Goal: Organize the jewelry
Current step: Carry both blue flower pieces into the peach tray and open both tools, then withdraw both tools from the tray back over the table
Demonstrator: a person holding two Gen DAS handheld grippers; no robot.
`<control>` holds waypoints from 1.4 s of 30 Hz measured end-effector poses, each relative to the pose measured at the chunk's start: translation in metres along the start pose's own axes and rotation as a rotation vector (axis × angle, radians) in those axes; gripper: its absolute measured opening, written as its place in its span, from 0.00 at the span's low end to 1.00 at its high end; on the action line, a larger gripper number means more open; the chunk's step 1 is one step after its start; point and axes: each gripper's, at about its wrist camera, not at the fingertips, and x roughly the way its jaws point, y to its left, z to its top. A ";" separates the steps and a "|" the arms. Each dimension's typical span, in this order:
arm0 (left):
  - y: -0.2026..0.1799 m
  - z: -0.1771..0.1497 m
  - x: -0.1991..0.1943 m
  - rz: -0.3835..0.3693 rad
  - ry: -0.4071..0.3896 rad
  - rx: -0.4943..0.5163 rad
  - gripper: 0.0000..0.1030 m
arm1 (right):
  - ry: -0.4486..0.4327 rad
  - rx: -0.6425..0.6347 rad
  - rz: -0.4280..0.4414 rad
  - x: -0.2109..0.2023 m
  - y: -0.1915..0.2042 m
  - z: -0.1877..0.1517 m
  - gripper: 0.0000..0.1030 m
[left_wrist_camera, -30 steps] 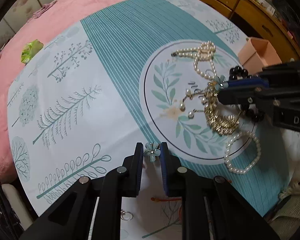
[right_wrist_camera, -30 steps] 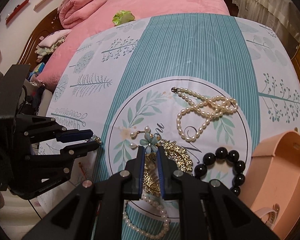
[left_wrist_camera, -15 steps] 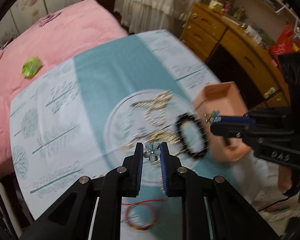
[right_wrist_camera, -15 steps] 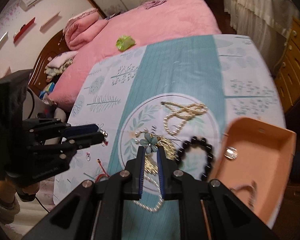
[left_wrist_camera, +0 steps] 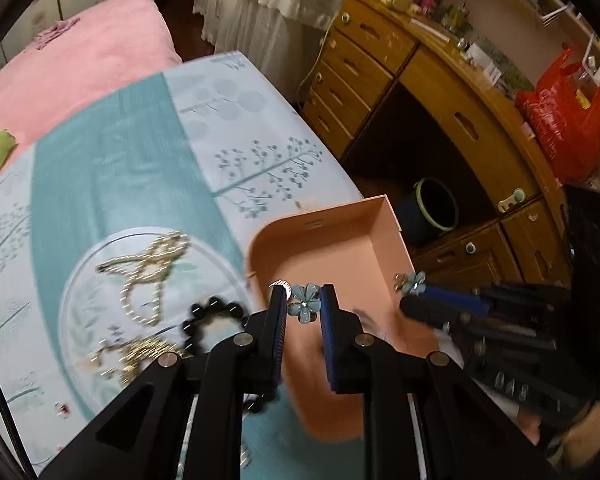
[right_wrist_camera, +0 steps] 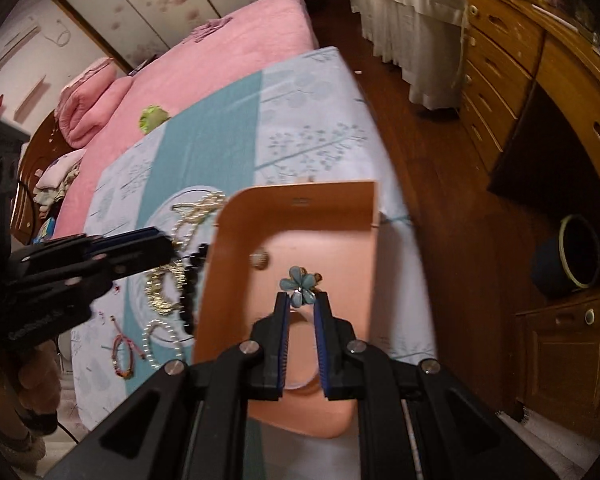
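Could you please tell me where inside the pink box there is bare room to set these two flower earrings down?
Most of the box floor is bare, especially between its far wall and the small round piece near the left wall. The near end holds a pale ring-shaped item. Left of the box, the cloth is crowded with necklaces.

Bedroom: pink bed (right_wrist_camera: 204,64), wooden dresser (left_wrist_camera: 384,64)

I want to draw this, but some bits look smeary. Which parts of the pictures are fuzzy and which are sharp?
Left wrist view: the pearl necklace and black bead bracelet are motion-smeared; the blue flower earring in the left gripper is sharp. Right wrist view: the tablecloth is blurred, the pink box softer, and the right gripper and its flower are crisp. Both views bend straight edges.
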 end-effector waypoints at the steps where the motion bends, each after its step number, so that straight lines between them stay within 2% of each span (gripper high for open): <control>1: -0.001 0.002 0.007 -0.001 0.009 0.002 0.14 | -0.001 0.001 -0.001 0.001 -0.001 0.000 0.12; 5: -0.007 0.010 0.028 0.013 0.043 -0.003 0.14 | -0.004 -0.024 -0.026 0.009 0.001 0.001 0.12; 7: -0.008 0.012 0.030 0.021 0.046 0.000 0.19 | -0.001 -0.041 -0.044 0.015 0.002 0.002 0.12; 11: -0.008 0.013 0.027 0.040 0.032 0.002 0.57 | 0.024 -0.053 -0.064 0.022 0.002 0.002 0.16; 14: -0.007 0.013 0.019 0.044 0.007 -0.007 0.59 | 0.026 -0.047 -0.050 0.022 -0.001 0.002 0.28; 19: 0.002 0.008 -0.002 0.082 -0.027 -0.036 0.61 | 0.016 -0.045 -0.032 0.017 -0.002 0.004 0.29; 21: 0.007 0.004 -0.016 0.109 -0.056 -0.046 0.71 | 0.007 -0.049 -0.029 0.014 -0.002 0.006 0.29; 22: 0.010 0.001 -0.022 0.131 -0.069 -0.050 0.73 | 0.004 -0.051 -0.032 0.013 -0.002 0.006 0.29; 27: 0.027 -0.015 -0.049 0.196 -0.099 -0.087 0.75 | 0.003 -0.057 -0.026 0.005 0.002 0.007 0.29; 33: 0.052 -0.053 -0.078 0.244 -0.112 -0.173 0.75 | 0.014 -0.096 -0.040 -0.001 0.017 0.003 0.29; 39: 0.086 -0.107 -0.103 0.302 -0.096 -0.291 0.75 | 0.011 -0.148 -0.029 -0.011 0.041 -0.008 0.28; 42: 0.102 -0.139 -0.114 0.339 -0.091 -0.346 0.81 | 0.015 -0.166 -0.025 -0.014 0.051 -0.013 0.28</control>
